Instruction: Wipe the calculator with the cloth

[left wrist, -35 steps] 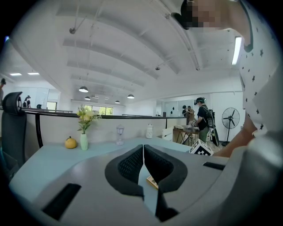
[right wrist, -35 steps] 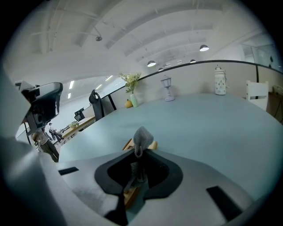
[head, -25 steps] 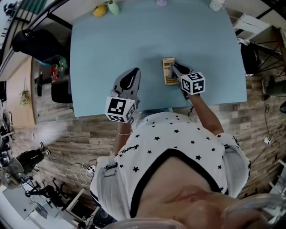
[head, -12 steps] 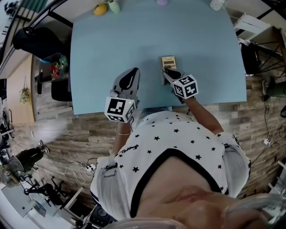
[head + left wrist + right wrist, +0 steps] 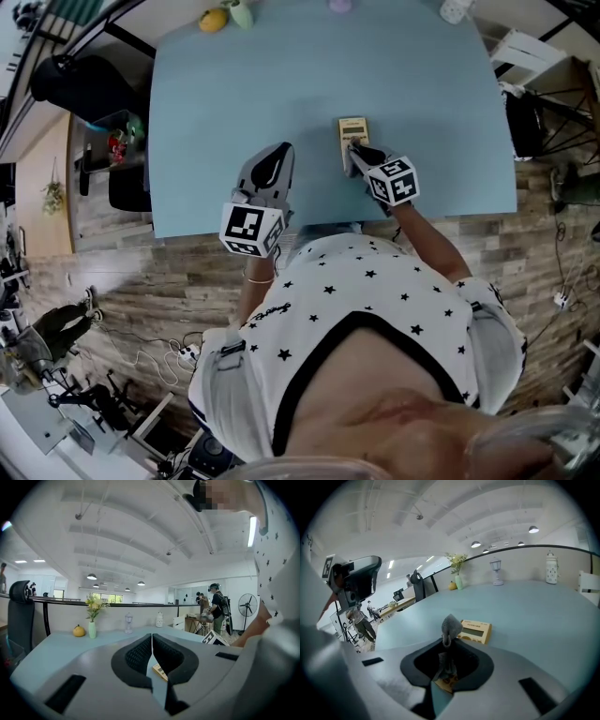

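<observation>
**A:** Entry one, right gripper (image 5: 449, 644). Condition?

**B:** Clenched on a small bunched grey fabric cloth (image 5: 451, 625). A tuft of it stands out past the jaw tips and the rest hangs down between them.

**A:** Entry two, left gripper (image 5: 151, 645).

**B:** Jaws pressed together with nothing between them. It is parked over the near part of the pale blue rectangular table (image 5: 234, 94).

**A:** Entry three, the task's thing.

**B:** Flat tan rectangular plastic calculator (image 5: 353, 130), lying face up on the table, right of centre. Its keypad end sits directly under the right gripper's jaws, with the cloth at or just above it. I cannot tell whether they are touching. Its display end reaches out beyond the tips. From the left gripper it lies off to the right, apart and untouched.

**A:** Hazards?

**B:** My judgement only.
- Nothing braces the calculator, so a firm stroke could slide or spin it across the smooth table instead of cleaning it.
- Only a thin pinch of cloth is held, so drag might pull it loose.
- With so little fabric past the tips, the hard jaws could scrape the keys.

**A:** Remainder?

**B:** A small yellow round object (image 5: 210, 21) and a pale green vase (image 5: 239, 13), both at the far edge and well away.
</observation>
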A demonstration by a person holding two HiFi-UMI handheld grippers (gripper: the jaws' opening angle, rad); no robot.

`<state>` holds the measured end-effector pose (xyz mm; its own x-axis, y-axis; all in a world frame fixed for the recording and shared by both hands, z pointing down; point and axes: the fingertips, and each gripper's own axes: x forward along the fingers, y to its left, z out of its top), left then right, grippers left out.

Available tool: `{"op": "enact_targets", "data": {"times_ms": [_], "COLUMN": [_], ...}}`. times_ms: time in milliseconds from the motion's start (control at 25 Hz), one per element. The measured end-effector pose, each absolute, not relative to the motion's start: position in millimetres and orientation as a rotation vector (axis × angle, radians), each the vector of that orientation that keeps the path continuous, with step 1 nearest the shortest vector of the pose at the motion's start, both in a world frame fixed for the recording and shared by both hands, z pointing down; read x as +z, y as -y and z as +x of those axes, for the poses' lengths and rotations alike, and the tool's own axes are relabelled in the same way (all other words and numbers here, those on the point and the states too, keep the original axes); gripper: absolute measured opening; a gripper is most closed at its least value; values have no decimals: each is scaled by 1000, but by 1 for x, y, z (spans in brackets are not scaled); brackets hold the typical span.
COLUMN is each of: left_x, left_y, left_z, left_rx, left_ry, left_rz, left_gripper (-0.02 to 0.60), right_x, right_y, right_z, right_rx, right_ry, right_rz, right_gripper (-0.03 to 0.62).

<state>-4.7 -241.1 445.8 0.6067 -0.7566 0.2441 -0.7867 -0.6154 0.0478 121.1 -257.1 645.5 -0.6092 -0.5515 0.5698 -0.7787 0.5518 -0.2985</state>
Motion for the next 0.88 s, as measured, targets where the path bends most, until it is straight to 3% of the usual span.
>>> {"op": "enact_targets", "data": {"times_ms": [880], "left_x": [440], "left_y": [235], "left_z": [13], "left_rx": [292], "left_ry": [1236], "left_rz": [2716], "left_gripper": [31], "right_x": [651], "right_y": [247], "right_z": [157], "right_rx": [812], "right_ry": [2339], "right_rz": [1222], "right_gripper": [51]}}
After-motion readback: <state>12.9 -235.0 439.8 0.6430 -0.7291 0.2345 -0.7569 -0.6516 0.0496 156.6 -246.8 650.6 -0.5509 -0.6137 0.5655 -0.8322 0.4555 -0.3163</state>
